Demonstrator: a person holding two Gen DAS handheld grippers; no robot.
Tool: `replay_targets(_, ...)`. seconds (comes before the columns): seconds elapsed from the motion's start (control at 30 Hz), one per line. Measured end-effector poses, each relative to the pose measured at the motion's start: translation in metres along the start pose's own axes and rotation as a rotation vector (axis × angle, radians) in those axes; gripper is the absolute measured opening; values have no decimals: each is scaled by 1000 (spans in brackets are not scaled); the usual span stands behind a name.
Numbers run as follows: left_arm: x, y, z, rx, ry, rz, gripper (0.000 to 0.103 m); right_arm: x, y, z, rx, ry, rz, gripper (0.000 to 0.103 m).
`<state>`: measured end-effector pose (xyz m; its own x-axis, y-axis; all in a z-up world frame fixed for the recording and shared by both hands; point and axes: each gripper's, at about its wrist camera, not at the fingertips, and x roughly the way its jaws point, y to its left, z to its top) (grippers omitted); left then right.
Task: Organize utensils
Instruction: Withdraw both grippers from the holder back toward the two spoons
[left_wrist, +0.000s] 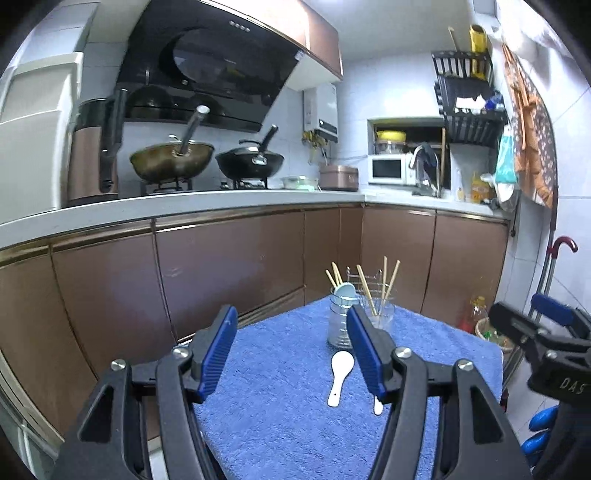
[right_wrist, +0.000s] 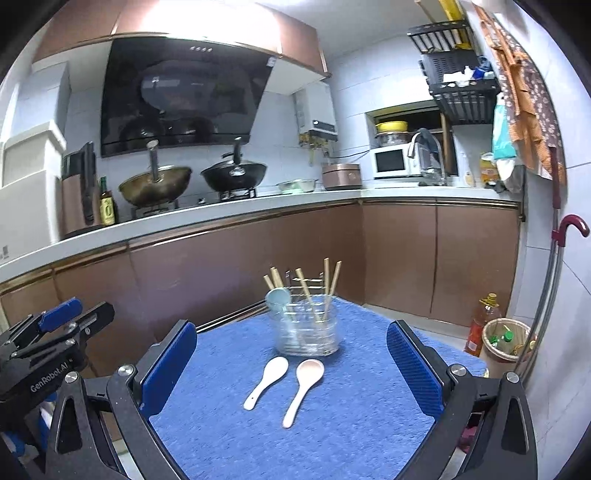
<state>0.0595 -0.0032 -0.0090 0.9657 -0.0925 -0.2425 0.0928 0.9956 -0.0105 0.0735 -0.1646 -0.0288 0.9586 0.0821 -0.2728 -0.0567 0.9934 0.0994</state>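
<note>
Here two spoons (right_wrist: 284, 387) lie between the right gripper's (right_wrist: 291, 354) spread fingers.

Light: indoor, moderately bright, cool-toned
Glare: blown-out patch on upper cabinets (right_wrist: 207, 18) at 12 o'clock, right wrist view
Distortion: strong fisheye; countertop (left_wrist: 184, 206) bows, black vignette corners
Blur: slight softness toward the rims

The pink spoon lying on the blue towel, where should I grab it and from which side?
Grip the pink spoon by its handle, mid-length, coming straight down with the right tool, which is open and nearest. The spoon lies flat on the blue towel, bowl toward the glass jar. The handle is narrow; set the fingers across it. The white spoon lies close on the left.
</note>
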Motion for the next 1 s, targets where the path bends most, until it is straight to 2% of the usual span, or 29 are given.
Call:
replay_targets(0.2,-9,8,-6,-2,2,14,59,4,21,-9,-60,30,31,103)
replay_targets(0.37,-5,7,-10,21,42,25,59,8,28,-14,-78,59,57,103)
replay_targets(0.6,1,1,-13,41,64,50,60,15,20,-18,-56,80,63,103)
replay_targets(1.0,22,-11,-26,84,134,51,60,36,2,-33,-18,153,55,103)
